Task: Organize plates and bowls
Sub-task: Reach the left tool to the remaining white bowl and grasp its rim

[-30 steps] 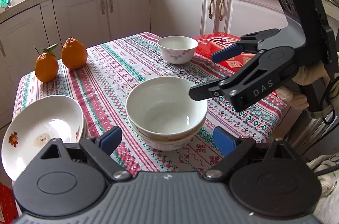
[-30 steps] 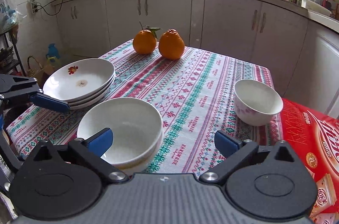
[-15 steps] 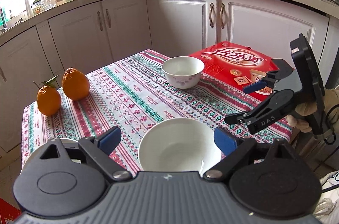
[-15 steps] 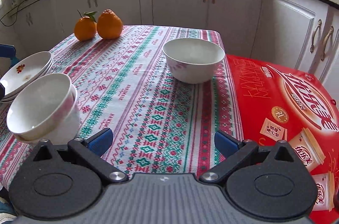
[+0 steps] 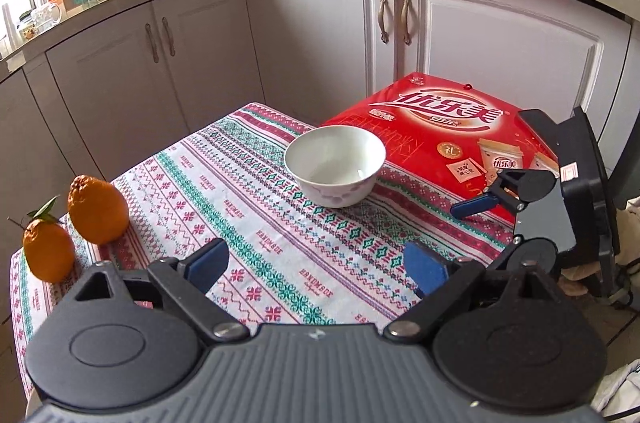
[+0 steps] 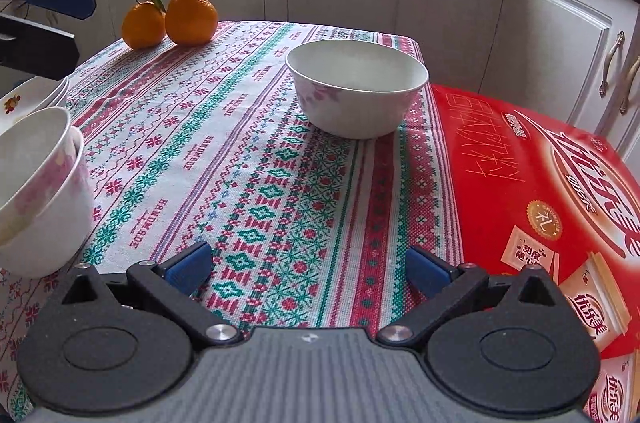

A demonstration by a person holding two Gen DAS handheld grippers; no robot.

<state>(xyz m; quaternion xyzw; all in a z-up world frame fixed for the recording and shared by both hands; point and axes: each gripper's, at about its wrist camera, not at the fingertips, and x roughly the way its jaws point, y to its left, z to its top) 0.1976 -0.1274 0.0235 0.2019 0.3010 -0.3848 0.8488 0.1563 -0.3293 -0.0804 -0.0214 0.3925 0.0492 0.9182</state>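
Because two bowls already sit nested (image 6: 38, 191) at the table's near left edge, the lone bowl (image 6: 356, 87) by the far right edge looks next; the right gripper (image 6: 306, 269) faces it, jaws apart and empty, as are the left gripper (image 5: 316, 263)'s.
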